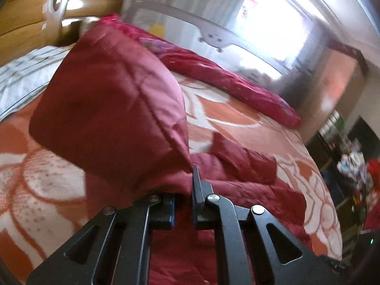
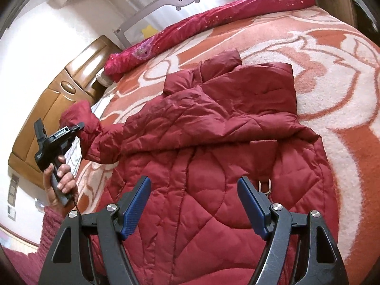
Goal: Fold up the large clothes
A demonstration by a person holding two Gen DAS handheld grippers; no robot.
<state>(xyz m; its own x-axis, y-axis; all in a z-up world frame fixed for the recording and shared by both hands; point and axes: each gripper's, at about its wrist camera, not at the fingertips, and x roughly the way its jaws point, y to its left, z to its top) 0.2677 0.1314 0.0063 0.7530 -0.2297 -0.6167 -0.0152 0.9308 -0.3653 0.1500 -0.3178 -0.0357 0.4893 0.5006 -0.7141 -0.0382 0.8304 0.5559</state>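
A dark red quilted puffer jacket (image 2: 213, 128) lies spread on the orange-and-white patterned bed cover (image 2: 320, 54), collar toward the far side. My left gripper (image 1: 187, 180) is shut on the cuff of one sleeve (image 1: 114, 109) and holds it lifted above the bed; it also shows in the right wrist view (image 2: 79, 126), gripping the sleeve end (image 2: 80, 116) at the left. My right gripper (image 2: 193, 185) is open and empty, hovering just above the jacket's lower body. A metal zipper pull (image 2: 266, 186) lies near its right finger.
A rolled magenta quilt (image 2: 201, 26) lies along the far side of the bed by a grey bed rail (image 2: 175, 2). A wooden headboard (image 2: 57, 99) stands at the left. A striped pillow (image 1: 26, 71) lies near it. Cluttered shelves (image 1: 351, 161) stand beyond the bed's foot.
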